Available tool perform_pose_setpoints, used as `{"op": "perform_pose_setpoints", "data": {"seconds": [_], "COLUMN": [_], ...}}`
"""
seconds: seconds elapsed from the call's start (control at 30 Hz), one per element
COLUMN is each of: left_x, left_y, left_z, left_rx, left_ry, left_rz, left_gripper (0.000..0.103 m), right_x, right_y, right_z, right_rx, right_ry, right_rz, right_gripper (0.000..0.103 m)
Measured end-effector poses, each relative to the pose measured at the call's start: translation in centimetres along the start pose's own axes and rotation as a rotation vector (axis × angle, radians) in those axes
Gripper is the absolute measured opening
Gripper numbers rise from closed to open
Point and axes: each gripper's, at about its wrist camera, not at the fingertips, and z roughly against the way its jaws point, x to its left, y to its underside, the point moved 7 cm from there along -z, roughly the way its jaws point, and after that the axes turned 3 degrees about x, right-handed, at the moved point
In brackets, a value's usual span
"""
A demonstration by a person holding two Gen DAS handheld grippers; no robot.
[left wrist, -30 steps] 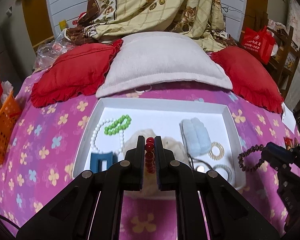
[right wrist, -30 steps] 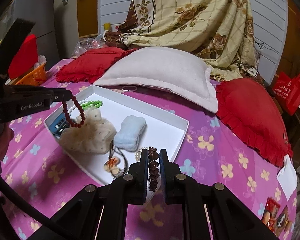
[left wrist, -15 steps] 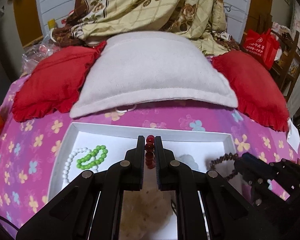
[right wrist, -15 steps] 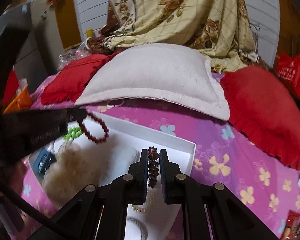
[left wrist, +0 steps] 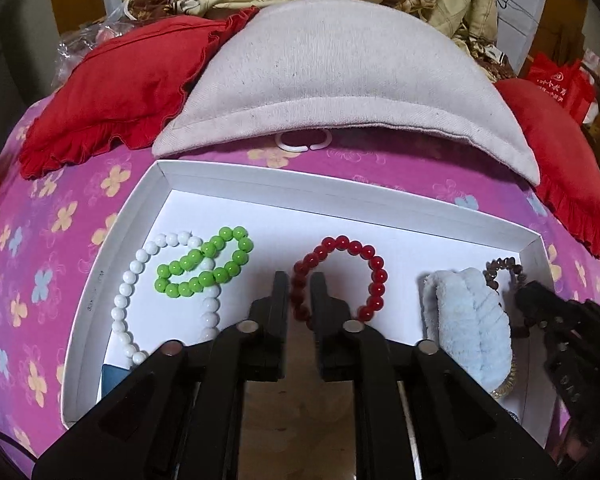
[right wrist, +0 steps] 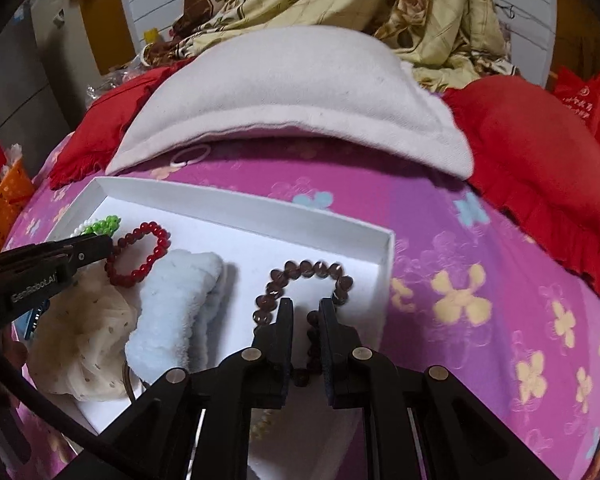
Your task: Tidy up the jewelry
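Observation:
A white tray (left wrist: pixel 228 178) lies on the pink flowered bedspread. In the left wrist view my left gripper (left wrist: pixel 300 284) stands slightly open around the near side of a red bead bracelet (left wrist: pixel 374 272) that lies flat on the tray floor, beside a green bead bracelet (left wrist: pixel 204 268) and a white bead necklace (left wrist: pixel 126 292). In the right wrist view my right gripper (right wrist: pixel 306 312) stands slightly open around a dark brown bead bracelet (right wrist: pixel 312 270) lying flat near the tray's right wall (right wrist: pixel 386 256). The red bracelet (right wrist: pixel 140 252) shows there too.
A pale blue fluffy scrunchie (left wrist: pixel 472 320) and a cream mesh scrunchie (right wrist: pixel 84 344) lie in the tray. A grey pillow (left wrist: pixel 340 76) and red cushions (left wrist: pixel 120 80) lie behind it. A white ring (left wrist: pixel 304 140) lies under the pillow edge. An orange basket (right wrist: pixel 0 208) stands left.
Both grippers came down into the tray with their bracelets. The red and brown bracelets, hanging before, now lie flat on the tray floor, and both jaws have parted slightly.

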Motion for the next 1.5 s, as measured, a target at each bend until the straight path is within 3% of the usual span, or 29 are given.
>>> {"op": "perform_pose_setpoints", "data": {"seconds": [0.03, 0.1, 0.13, 0.43, 0.53, 0.77, 0.93, 1.5], "left_x": [0.0, 0.1, 0.3, 1.0, 1.0, 0.9, 0.9, 1.9], "left_y": [0.1, 0.4, 0.5, 3.1, 4.6, 8.1, 10.2, 13.2], "left_z": [0.2, 0.8, 1.0, 3.8, 5.1, 9.7, 13.2, 20.7], "left_rx": [-0.004, -0.023, -0.033, -0.071, -0.081, -0.162, -0.217, -0.336], "left_ry": [0.008, 0.029, 0.032, -0.026, -0.032, -0.043, -0.048, -0.07], "left_rz": [0.004, 0.014, 0.015, -0.016, -0.036, -0.052, -0.051, -0.016], "left_gripper": [0.04, 0.057, 0.06, 0.06, 0.06, 0.06, 0.06, 0.06], "right_x": [-0.1, -0.1, -0.1, 1.4, 2.1, 4.4, 5.6, 8.4], "right_y": [0.1, 0.5, 0.7, 3.9, 5.1, 7.7, 9.3, 10.5], "right_z": [0.0, 0.5, 0.9, 6.0, 8.0, 12.3, 14.5, 19.9], "right_rx": [-0.001, -0.007, -0.011, -0.061, -0.097, -0.151, -0.181, -0.24], "right_ry": [-0.001, -0.012, -0.028, -0.033, -0.016, 0.016, 0.024, 0.053], "right_rz": [-0.004, -0.017, -0.027, -0.013, -0.011, -0.012, -0.04, -0.031], "right_gripper": [0.013, 0.02, 0.024, 0.032, 0.043, 0.043, 0.06, 0.061]}}
